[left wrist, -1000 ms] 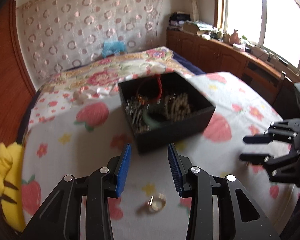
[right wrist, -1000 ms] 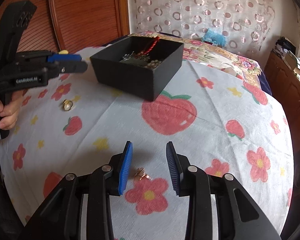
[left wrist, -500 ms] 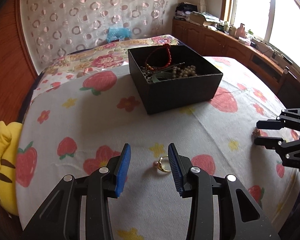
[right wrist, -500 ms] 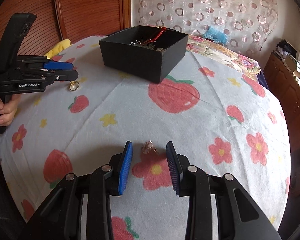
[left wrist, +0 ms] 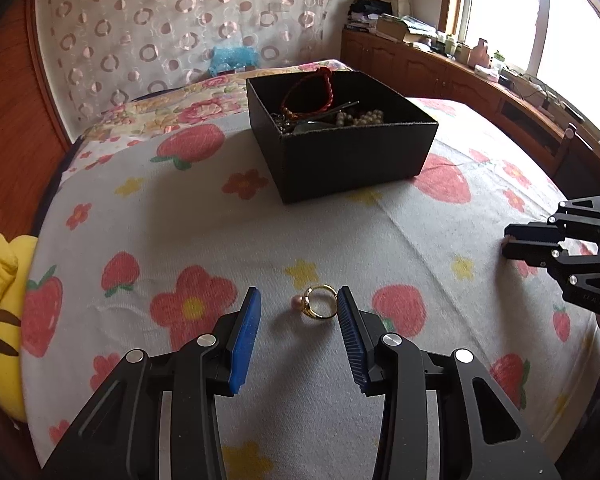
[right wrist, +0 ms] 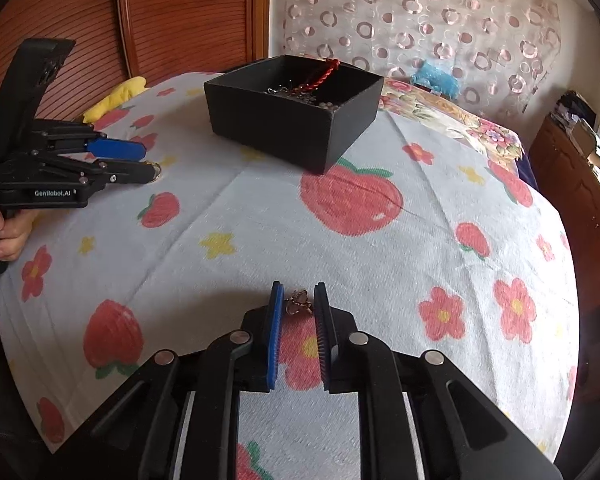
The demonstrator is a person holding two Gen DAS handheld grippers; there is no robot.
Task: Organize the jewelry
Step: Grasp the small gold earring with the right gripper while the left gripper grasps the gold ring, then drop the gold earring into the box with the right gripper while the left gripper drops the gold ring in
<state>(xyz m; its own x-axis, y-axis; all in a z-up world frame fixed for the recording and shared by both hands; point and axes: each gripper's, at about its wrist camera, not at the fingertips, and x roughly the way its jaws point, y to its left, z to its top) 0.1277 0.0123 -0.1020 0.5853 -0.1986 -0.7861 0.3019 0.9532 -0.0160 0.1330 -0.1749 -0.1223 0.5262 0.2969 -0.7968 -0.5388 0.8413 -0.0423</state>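
From the left wrist view, the left tool (left wrist: 299,312) stood wide, its blue ribbed pads either side of a gold ring with a pink pearl (left wrist: 317,302) that lay flat on the fruit-and-flower printed cloth (left wrist: 204,216). The ring sat nearer the right pad, apparently touched by neither; the tool looked lined up so that closing would catch the band across its width. Beyond it stood the open black cardboard box (left wrist: 340,148), already holding a red braided cord bracelet (left wrist: 314,90) and a string of pale beads (left wrist: 360,117), so it probably served as the place for collected pieces. The right tool (left wrist: 512,242) showed at the right edge, low over the cloth.

From the right wrist view, the right tool (right wrist: 298,300) was narrow, its pads close around a small rose-gold trinket (right wrist: 298,303) on the cloth; whether they already pinched it I could not tell. The box stood well apart, further back. The left tool appeared at the left edge, beside the ring.
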